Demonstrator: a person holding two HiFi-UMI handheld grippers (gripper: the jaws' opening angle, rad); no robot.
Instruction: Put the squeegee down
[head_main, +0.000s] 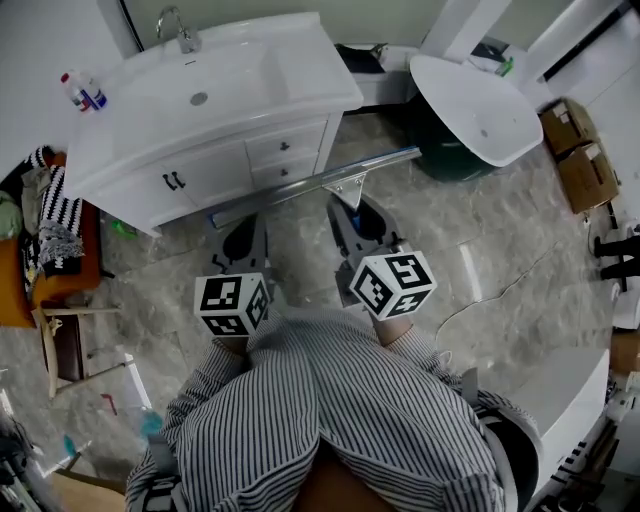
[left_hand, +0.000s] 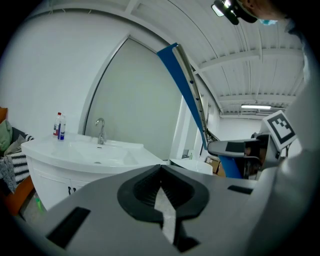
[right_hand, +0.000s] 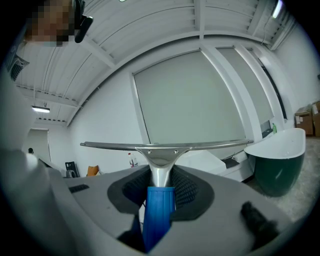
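Observation:
The squeegee (head_main: 318, 184) has a long metal blade and a blue handle (right_hand: 159, 210). It hangs level above the marble floor, in front of the white vanity (head_main: 210, 95). My right gripper (head_main: 350, 208) is shut on the blue handle, and the blade (right_hand: 160, 145) runs crosswise just past its tips. In the left gripper view the squeegee (left_hand: 186, 87) slants up at the right, held by the right gripper (left_hand: 240, 148). My left gripper (head_main: 245, 238) hovers beside it on the left, shut, with nothing between its pads (left_hand: 150, 187).
The vanity carries a faucet (head_main: 178, 28) and small bottles (head_main: 82, 92). A white tub (head_main: 475, 105) stands at the upper right, with cardboard boxes (head_main: 580, 150) beyond it. A striped cloth (head_main: 55, 220) and a wooden stool (head_main: 60, 335) are at the left.

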